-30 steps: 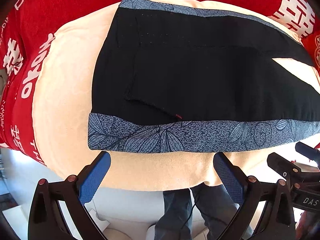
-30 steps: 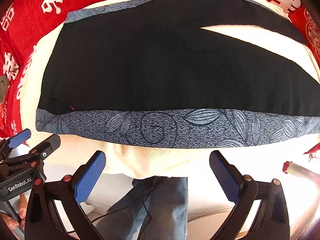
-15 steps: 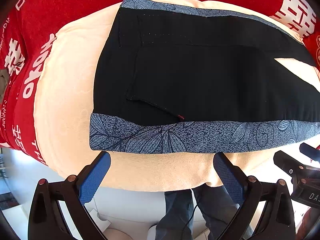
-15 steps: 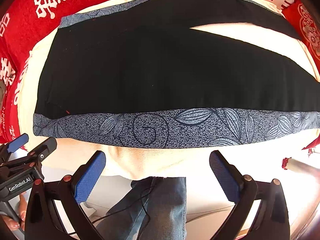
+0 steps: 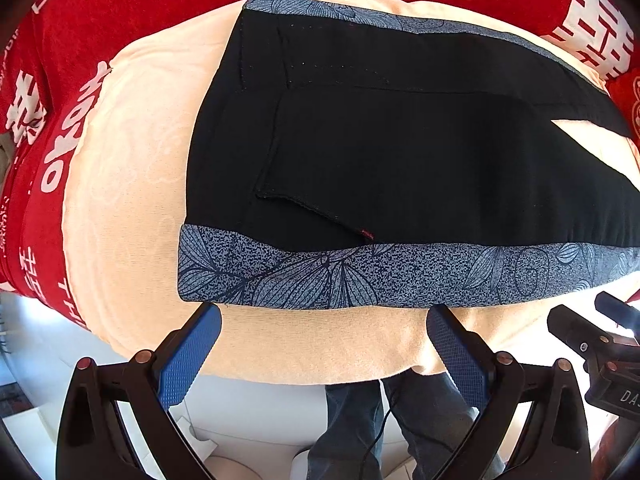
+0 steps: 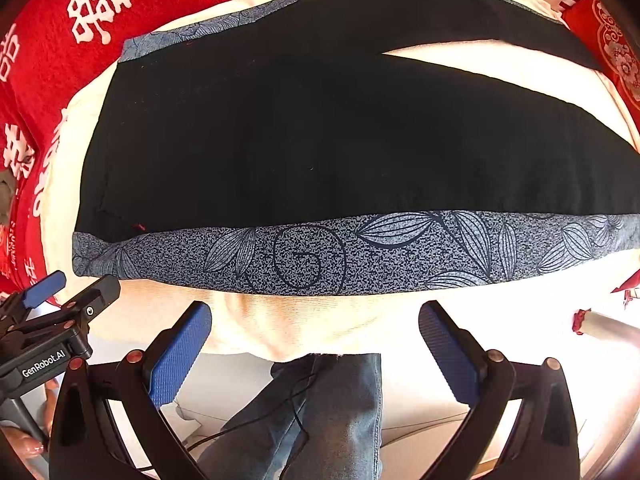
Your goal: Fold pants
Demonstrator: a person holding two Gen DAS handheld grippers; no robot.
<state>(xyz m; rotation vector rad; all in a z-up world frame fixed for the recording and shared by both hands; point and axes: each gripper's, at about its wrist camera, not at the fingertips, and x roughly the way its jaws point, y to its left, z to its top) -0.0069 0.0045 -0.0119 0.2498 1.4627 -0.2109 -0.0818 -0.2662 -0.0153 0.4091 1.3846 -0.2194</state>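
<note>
Left wrist: pants [image 5: 400, 168] flat, patterned edge [image 5: 400, 276] near open left claw [image 5: 324, 340]

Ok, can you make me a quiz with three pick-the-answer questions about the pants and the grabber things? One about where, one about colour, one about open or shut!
1. Where do the pants lie?
A. on the cream blanket
B. on the floor
C. in a basket

2. What colour is the leafy side band of the pants?
A. yellow
B. grey-blue
C. green

3. How do the jaws of the left gripper and the right gripper stand?
A. both shut on the pants
B. one open, one shut
C. both open, holding nothing

Answers:
1. A, since cream blanket shows all around the black cloth, over a red cover.
2. B, since the near edge carries a speckled grey-blue strip with dark leaf outlines.
3. C, since each pair of blue pads stands wide apart, just short of the band's edge.
</note>
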